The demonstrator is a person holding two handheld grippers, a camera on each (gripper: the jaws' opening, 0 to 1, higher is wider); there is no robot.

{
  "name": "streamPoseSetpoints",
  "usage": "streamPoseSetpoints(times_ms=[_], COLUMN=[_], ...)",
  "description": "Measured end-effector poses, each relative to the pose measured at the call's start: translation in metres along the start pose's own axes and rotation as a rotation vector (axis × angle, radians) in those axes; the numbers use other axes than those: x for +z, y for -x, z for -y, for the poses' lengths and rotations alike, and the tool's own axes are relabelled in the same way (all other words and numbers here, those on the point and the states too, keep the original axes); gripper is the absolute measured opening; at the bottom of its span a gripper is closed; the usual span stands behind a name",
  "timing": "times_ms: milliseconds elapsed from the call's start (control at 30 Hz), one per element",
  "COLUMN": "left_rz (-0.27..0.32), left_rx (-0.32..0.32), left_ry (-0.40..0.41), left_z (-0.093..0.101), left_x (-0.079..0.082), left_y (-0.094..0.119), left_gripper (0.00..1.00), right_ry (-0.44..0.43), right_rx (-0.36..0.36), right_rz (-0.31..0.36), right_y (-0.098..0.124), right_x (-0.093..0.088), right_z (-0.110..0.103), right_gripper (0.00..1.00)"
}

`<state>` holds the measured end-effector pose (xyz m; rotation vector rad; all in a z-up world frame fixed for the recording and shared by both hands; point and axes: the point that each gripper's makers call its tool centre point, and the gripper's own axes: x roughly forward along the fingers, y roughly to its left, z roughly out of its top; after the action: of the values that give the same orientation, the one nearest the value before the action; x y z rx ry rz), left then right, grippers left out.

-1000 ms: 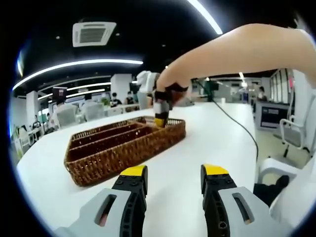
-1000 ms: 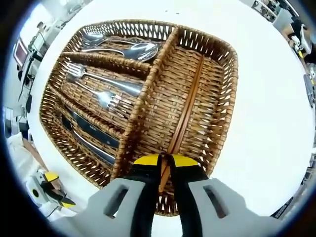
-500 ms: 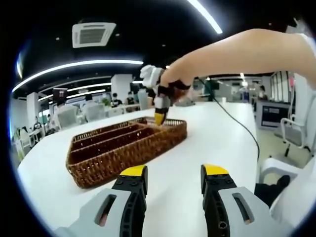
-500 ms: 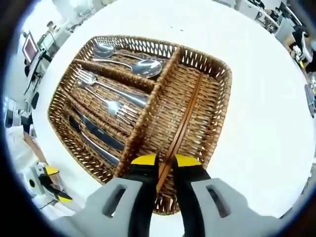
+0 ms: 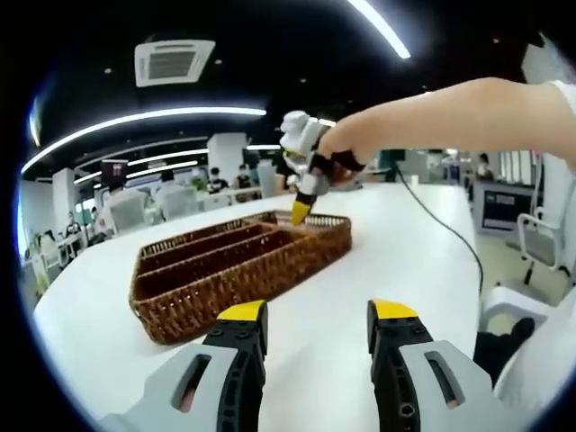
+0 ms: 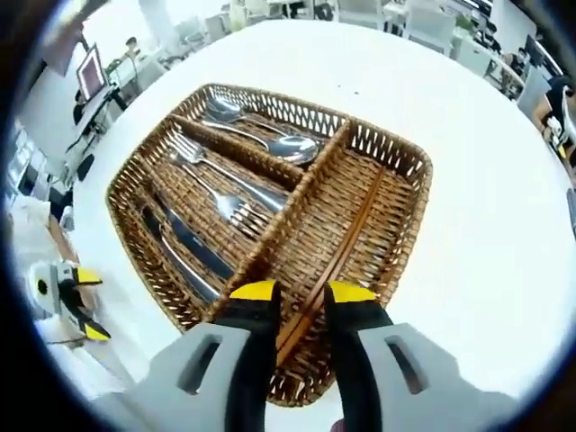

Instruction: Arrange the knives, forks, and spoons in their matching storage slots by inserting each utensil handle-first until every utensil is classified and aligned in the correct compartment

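A brown wicker cutlery basket (image 6: 396, 162) (image 5: 207, 288) stands on the white table. Two spoons (image 6: 270, 139) lie in its far slot, two forks (image 6: 225, 189) in the middle slot and dark-handled knives (image 6: 184, 247) in the third. Brown chopsticks (image 6: 346, 238) lie along the long cross compartment. My right gripper (image 6: 302, 293) hovers open above their near end, its jaws apart on either side and touching nothing. It shows as the other gripper (image 5: 301, 202) over the basket's far end, held by a person's hand. My left gripper (image 5: 318, 312) is open over bare table, short of the basket.
The white table (image 5: 405, 261) spreads wide around the basket. A black cable (image 5: 450, 236) runs across its right side. Office chairs and desks stand beyond the table's edges. The left gripper (image 6: 67, 292) sits off the basket's knife side.
My right gripper has opened and let go of the chopsticks, which now lie in the cross compartment, and it has risen a little. The left gripper stays put.
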<state>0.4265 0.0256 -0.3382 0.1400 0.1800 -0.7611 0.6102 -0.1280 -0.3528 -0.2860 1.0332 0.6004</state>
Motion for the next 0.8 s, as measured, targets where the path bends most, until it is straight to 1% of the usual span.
streamPoseSetpoints(times_ms=[33,67,100,133,200,233,267,333,400,433,467,500,533,600,667,700,733,800], left_rz=[-0.002,-0.003,-0.005,-0.005,-0.007,-0.01,-0.018,-0.023,-0.025,-0.028,-0.034,-0.035,-0.035,-0.037,-0.044,-0.046,-0.054,-0.058], left_rx=[0.008,0.01,0.015,0.017,0.022,0.025,0.03,0.038,0.045,0.049,0.059,0.064,0.067,0.072,0.075,0.075,0.079,0.082], left_ry=[0.001,0.003,0.006,0.006,0.01,0.011,0.013,0.015,0.021,0.025,0.029,0.032,0.033,0.035,0.036,0.036,0.038,0.037], left_z=[-0.004,-0.006,-0.008,-0.009,-0.012,-0.014,-0.017,-0.021,-0.025,-0.028,-0.033,-0.035,-0.037,-0.038,-0.039,-0.04,-0.041,-0.042], left_x=[-0.001,-0.001,-0.002,-0.002,-0.003,-0.004,-0.006,-0.007,-0.008,-0.009,-0.01,-0.009,-0.009,-0.008,-0.008,-0.009,-0.009,-0.009], left_y=[0.0,0.0,0.001,0.001,0.001,0.001,0.002,0.003,0.003,0.003,0.004,0.004,0.004,0.003,0.001,0.001,-0.001,-0.002], left_gripper=[0.44,0.44,0.44,0.45,0.46,0.46,0.47,0.48,0.49,0.5,0.5,0.51,0.52,0.53,0.55,0.56,0.57,0.58], right_ry=[0.016,0.058,0.056,0.038,0.049,0.058,0.056,0.151,0.191,0.18,0.183,0.196,0.208,0.239,0.235,0.231,0.221,0.211], right_rx=[-0.008,-0.004,-0.005,-0.007,-0.001,0.011,0.031,0.03,0.011,0.012,0.027,0.043,0.047,0.032,0.033,0.026,0.011,0.018], right_rz=[0.02,0.062,0.079,0.073,0.093,0.118,0.146,0.195,0.242,0.243,0.303,0.329,0.341,0.366,0.389,0.426,0.448,0.466], right_y=[0.0,-0.002,-0.002,-0.001,-0.002,-0.003,-0.003,-0.004,-0.003,-0.003,-0.001,0.0,0.001,0.002,0.004,0.007,0.009,0.011], right_x=[0.001,0.006,0.006,0.002,0.001,0.004,0.003,0.005,0.006,0.005,0.01,0.011,0.011,0.01,0.009,0.011,0.013,0.013], right_z=[0.002,0.002,0.002,0.003,0.003,0.001,-0.002,-0.008,-0.01,-0.011,-0.015,-0.02,-0.022,-0.024,-0.025,-0.025,-0.022,-0.022], right_gripper=[0.21,0.21,0.21,0.21,0.22,0.23,0.24,0.24,0.25,0.26,0.26,0.27,0.28,0.28,0.28,0.29,0.32,0.33])
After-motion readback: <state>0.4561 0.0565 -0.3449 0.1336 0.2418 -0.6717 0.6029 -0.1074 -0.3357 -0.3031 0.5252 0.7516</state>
